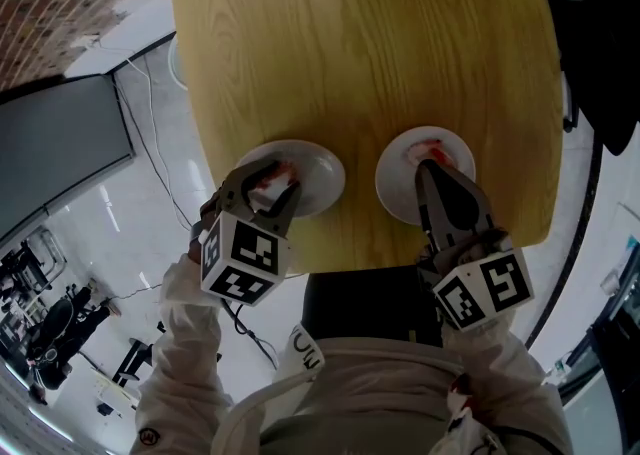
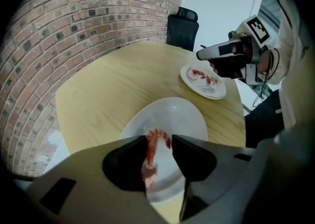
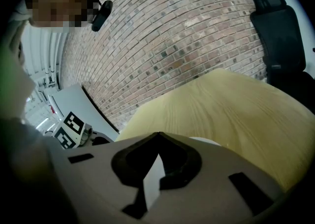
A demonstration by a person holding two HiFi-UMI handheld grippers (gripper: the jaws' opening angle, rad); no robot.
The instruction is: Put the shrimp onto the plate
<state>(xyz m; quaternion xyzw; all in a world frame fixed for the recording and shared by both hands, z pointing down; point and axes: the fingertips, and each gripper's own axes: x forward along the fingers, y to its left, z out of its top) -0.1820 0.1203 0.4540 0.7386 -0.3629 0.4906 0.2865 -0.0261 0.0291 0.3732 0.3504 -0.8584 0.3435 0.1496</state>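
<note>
Head view: wooden table [image 1: 380, 43], with two white plates side by side close to its near edge. The left plate [image 1: 320, 168] lies toward the near-left corner and the right plate [image 1: 395, 178] toward the near-right corner, a strip of bare wood between them. The left gripper [image 1: 268, 193] is over the left plate, with a red shrimp [image 1: 272, 175] at its tips. The right gripper [image 1: 428, 175] is over the right plate, its jaws drawn to a point just short of red shrimp pieces [image 1: 430, 151] on that plate's far side. Left gripper view: the left gripper [image 2: 158, 139] has its jaws narrowed onto the shrimp [image 2: 151, 151], each tip against the curled body, above the left plate [image 2: 182, 114]. Whether the shrimp's lower end touches the plate cannot be told. Beyond are the right plate [image 2: 216, 92] with its shrimp pieces [image 2: 202, 76], the right gripper [image 2: 206, 53] above it, a brick wall [image 2: 98, 21] and a black chair [image 2: 183, 26]. Right gripper view: the right gripper [image 3: 157, 137] has its jaws pressed together at the tips, nothing between them. A white sliver of the right plate [image 3: 209, 142] shows under them. Also in view are the table [image 3: 236, 114], the brick wall [image 3: 172, 36], the chair [image 3: 283, 26] and the left gripper's marker cube [image 3: 69, 129].
</note>
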